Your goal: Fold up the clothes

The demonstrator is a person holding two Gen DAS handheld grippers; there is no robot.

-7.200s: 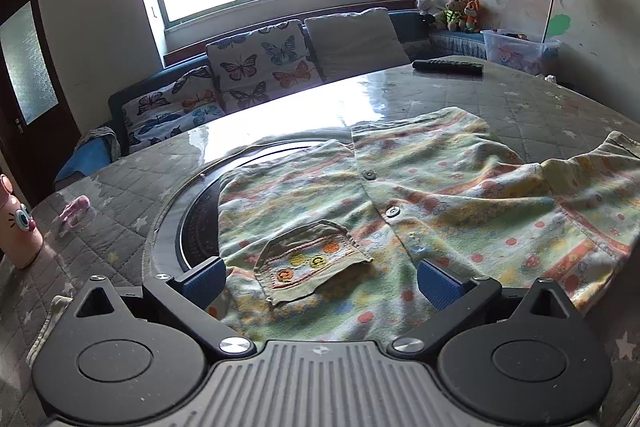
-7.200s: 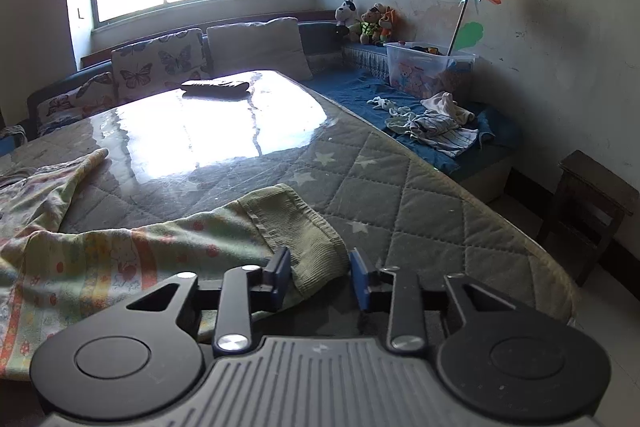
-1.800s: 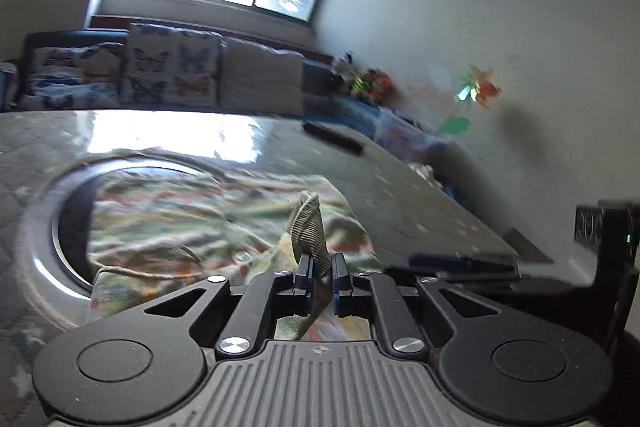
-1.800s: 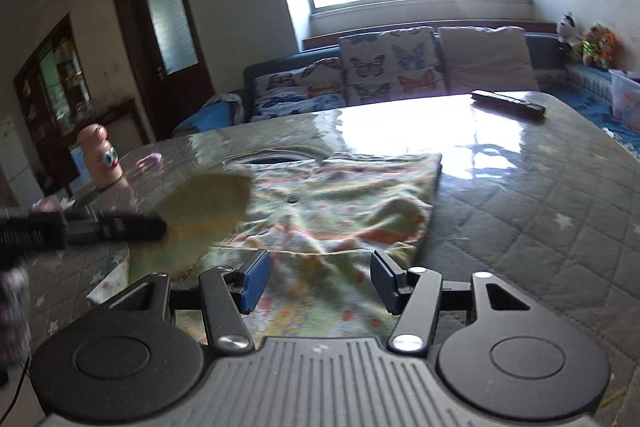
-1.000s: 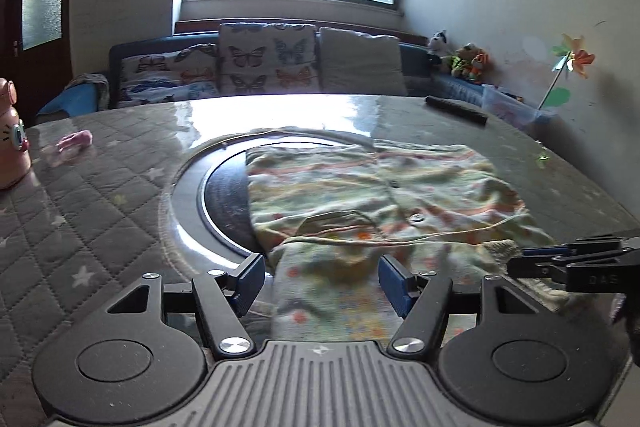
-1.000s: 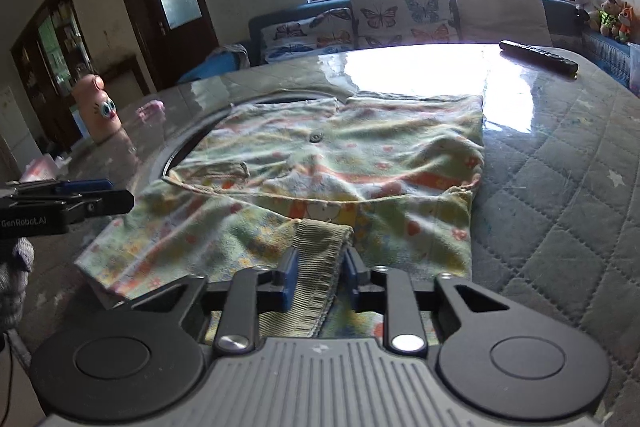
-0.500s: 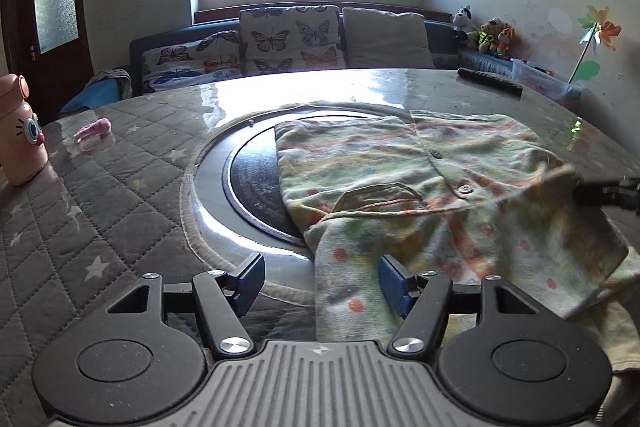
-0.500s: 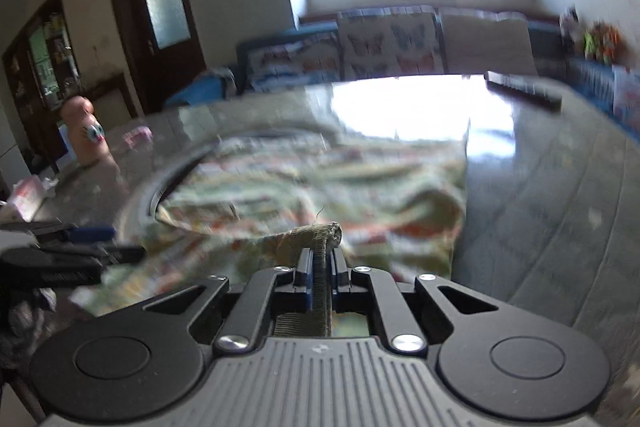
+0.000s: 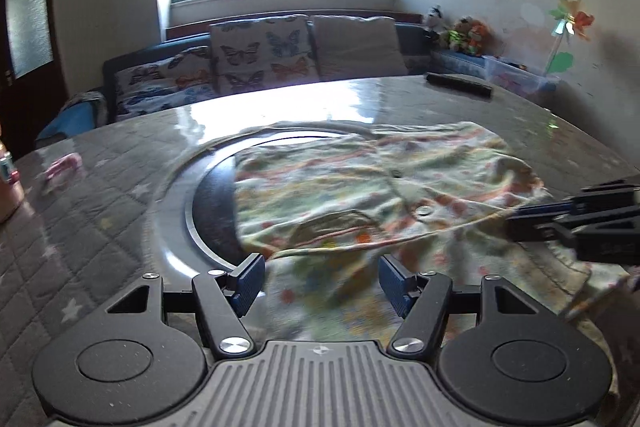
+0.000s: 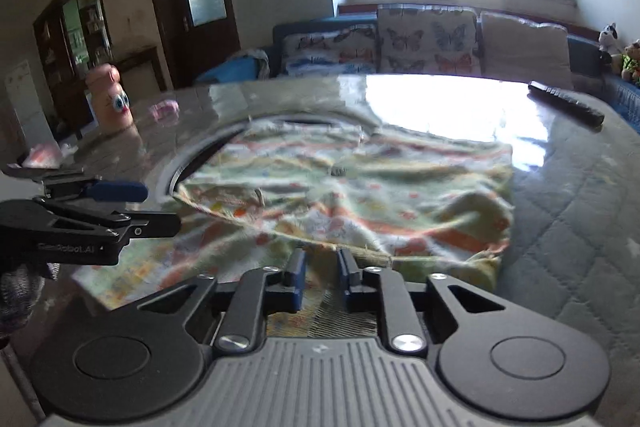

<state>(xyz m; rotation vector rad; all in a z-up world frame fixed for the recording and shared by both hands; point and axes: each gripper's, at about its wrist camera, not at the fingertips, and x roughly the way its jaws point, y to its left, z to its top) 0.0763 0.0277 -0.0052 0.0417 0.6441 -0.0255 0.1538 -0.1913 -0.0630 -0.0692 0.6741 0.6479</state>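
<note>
A green patterned child's shirt [image 9: 360, 187] lies on the quilted table, sleeves folded across its lower front. My left gripper [image 9: 320, 279] is open and empty, just above the near edge of the folded sleeve. My right gripper [image 10: 322, 273] has its jaws slightly apart over the ribbed sleeve cuff [image 10: 340, 319], which lies beneath and between them; it also shows in the left wrist view [image 9: 532, 217] at the right. The shirt fills the middle of the right wrist view [image 10: 360, 195], and the left gripper [image 10: 132, 205] shows at its left.
A round glass turntable [image 9: 200, 203] sits under the shirt's left side. A black remote [image 9: 458, 85] lies at the far right of the table. A pink cartoon bottle [image 10: 110, 95] and small pink items stand at the far left. A sofa with cushions lies behind.
My right gripper, shut on the cuff half a second ago, has opened a little and lowered the cuff onto the shirt. My left gripper stays open and has shifted slightly closer to the shirt.
</note>
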